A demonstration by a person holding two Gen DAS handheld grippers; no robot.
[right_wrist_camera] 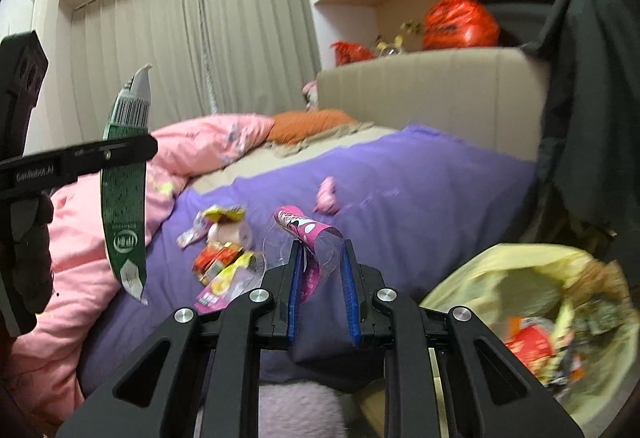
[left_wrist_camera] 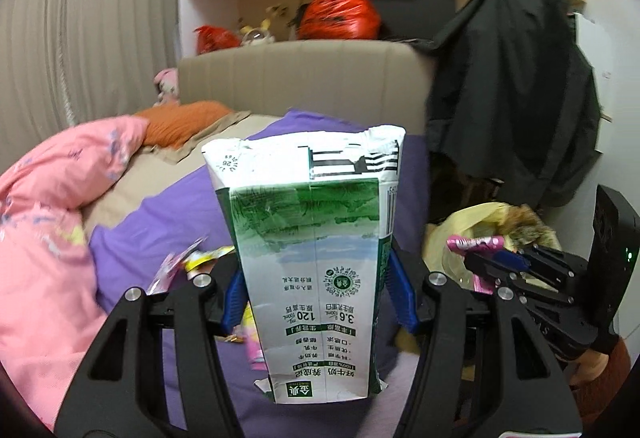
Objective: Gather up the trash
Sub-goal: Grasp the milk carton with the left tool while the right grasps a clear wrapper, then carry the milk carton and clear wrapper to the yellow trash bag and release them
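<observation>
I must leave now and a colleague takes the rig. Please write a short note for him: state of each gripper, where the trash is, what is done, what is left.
Left gripper: shut on the flattened milk carton, held up above the bed.
Right gripper: shut on the pink and clear plastic wrapper, near the yellow trash bag.
The bag stands open to the right of the bed and already holds some trash.
Left to do: drop both held pieces into the bag, then pick up the snack wrappers and the small pink piece that lie on the purple blanket.
</observation>
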